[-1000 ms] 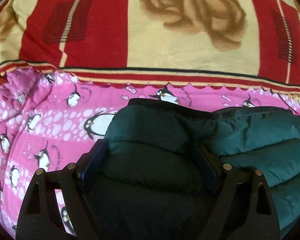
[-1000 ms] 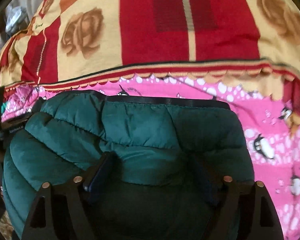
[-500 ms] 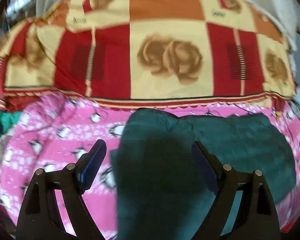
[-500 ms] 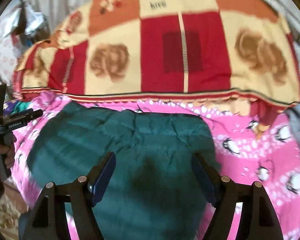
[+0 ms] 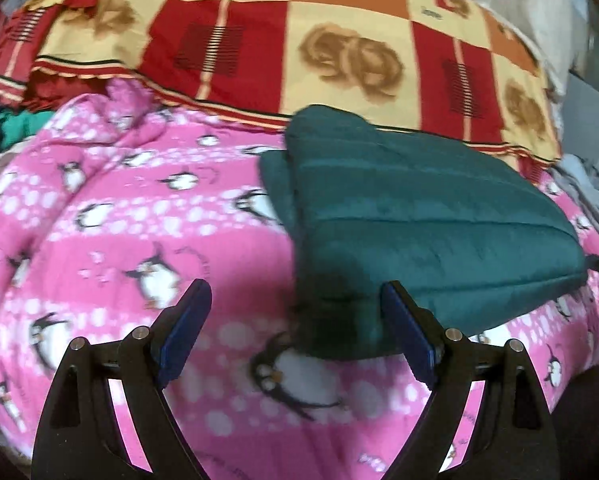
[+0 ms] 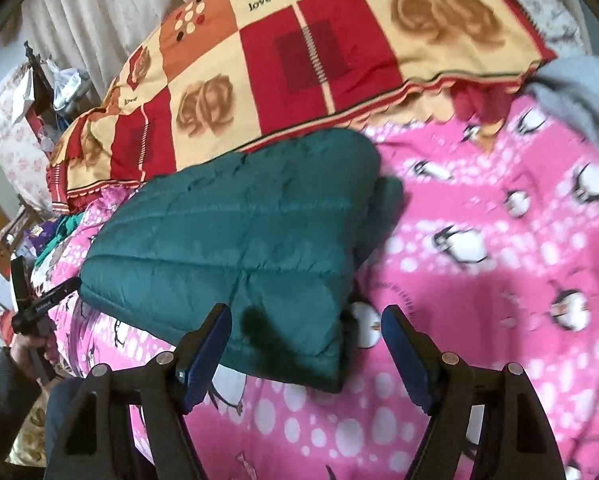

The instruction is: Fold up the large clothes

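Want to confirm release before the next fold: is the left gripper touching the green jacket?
Apart. In the left wrist view the left gripper is open, pulled back from the green jacket, pink blanket between its pads.

Bed fills most of both views. Pink penguin blanket (image 5: 147, 240) covers the lower half of each frame. Behind it, upper half, lies a red, cream and orange checked blanket (image 6: 307, 60) with brown roses and the word "love". Right wrist view: pale pleated curtain (image 6: 111, 12) at upper left; floral cloth (image 6: 15, 136) and cluttered items at the left edge, blurred; grey cloth (image 6: 579, 92) at upper right. Left wrist view: grey cloth (image 5: 591, 192) at right edge. Soft daylight, slight motion blur.
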`<state>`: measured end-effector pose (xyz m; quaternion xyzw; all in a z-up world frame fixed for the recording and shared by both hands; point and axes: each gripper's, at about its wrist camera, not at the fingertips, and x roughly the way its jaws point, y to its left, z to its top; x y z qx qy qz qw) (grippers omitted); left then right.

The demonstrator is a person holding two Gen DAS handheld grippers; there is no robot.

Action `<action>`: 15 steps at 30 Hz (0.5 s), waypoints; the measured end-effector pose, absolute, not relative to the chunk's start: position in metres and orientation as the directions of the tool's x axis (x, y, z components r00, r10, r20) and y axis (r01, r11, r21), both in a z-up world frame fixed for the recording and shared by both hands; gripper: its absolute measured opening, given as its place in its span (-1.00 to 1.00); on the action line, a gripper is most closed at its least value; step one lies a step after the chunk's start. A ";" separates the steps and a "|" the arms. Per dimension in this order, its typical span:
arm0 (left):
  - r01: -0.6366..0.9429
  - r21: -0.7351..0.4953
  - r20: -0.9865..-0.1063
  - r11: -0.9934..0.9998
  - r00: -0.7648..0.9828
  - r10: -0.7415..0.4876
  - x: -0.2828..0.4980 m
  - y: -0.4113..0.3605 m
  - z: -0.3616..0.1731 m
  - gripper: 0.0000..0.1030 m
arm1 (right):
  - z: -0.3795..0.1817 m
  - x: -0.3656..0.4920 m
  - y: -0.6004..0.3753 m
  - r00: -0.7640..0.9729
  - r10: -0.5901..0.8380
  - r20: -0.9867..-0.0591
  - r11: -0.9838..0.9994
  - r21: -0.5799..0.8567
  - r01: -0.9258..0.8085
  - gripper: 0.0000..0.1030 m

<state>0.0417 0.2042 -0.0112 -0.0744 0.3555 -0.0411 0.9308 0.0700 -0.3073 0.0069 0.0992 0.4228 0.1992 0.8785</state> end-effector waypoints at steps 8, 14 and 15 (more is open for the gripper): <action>0.186 -0.241 -0.673 0.953 0.676 -0.302 0.061 0.172 -0.013 0.76 | -0.019 0.080 -0.292 0.529 0.520 -0.671 0.854 0.402 -0.330 0.47; 0.202 -0.222 -0.693 0.954 0.655 -0.300 0.062 0.162 -0.009 0.52 | -0.014 0.075 -0.293 0.533 0.532 -0.658 0.846 0.392 -0.361 0.13; 0.206 -0.212 -0.698 0.955 0.652 -0.296 0.062 0.160 -0.009 0.29 | -0.015 0.077 -0.292 0.534 0.523 -0.665 0.852 0.384 -0.357 0.04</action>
